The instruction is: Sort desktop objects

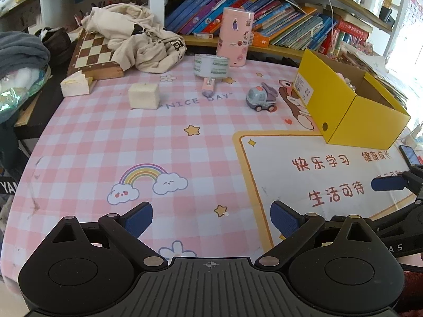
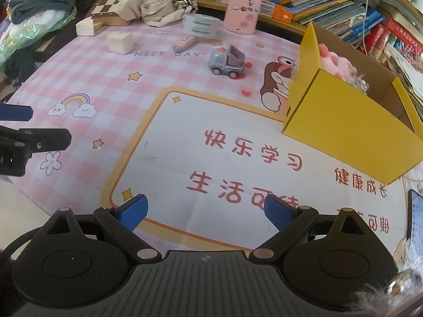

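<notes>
Both claws, left claw [image 1: 211,218] and right claw [image 2: 205,208], wide, empty; toy truck [image 2: 227,62] far ahead (wheels) could roll if nudged.

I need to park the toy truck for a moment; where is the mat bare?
Bare: the checked stretch between the white block and the rainbow print, and the white panel before the yellow box. Crowded: the back, around the tape roll and pink tin.

Ahead of the open left gripper [image 1: 211,218] stand a cream block [image 1: 144,95], tape roll [image 1: 211,65], grey toy truck [image 1: 261,97]; right, a yellow box [image 1: 351,100].
</notes>
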`<state>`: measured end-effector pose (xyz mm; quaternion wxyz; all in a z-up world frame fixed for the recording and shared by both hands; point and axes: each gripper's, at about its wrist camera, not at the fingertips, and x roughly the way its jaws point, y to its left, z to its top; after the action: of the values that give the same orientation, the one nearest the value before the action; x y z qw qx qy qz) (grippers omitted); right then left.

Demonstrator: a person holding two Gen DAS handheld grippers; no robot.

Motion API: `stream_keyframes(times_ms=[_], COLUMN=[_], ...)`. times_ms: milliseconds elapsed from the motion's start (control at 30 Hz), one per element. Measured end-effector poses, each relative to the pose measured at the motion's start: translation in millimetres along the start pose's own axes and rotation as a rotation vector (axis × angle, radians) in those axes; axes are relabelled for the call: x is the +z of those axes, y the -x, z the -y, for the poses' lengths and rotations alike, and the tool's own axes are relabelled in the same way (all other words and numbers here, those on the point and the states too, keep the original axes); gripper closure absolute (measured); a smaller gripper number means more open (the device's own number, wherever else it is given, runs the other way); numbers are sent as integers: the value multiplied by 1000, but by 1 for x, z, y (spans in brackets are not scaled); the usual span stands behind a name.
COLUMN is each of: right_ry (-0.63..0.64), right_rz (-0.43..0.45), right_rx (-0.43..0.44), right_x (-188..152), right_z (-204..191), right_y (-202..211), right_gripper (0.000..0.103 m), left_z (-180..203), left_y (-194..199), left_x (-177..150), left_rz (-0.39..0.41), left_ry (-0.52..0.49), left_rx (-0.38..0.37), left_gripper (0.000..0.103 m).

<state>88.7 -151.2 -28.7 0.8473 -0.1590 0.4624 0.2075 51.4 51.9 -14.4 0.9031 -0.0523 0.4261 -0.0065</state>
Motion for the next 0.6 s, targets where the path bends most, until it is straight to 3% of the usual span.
stream_keyframes(times_ms=[600], right_ry=[51], right_rz=[-6], right_rx=[39], right_x=[32], right_z=[0], right_y=[-29], right_gripper=[8], left_z=[-10], left_y=[-23], left_x=[19], left_rz=[-18], left_ry=[16], left_rx=[38], left_gripper=[5])
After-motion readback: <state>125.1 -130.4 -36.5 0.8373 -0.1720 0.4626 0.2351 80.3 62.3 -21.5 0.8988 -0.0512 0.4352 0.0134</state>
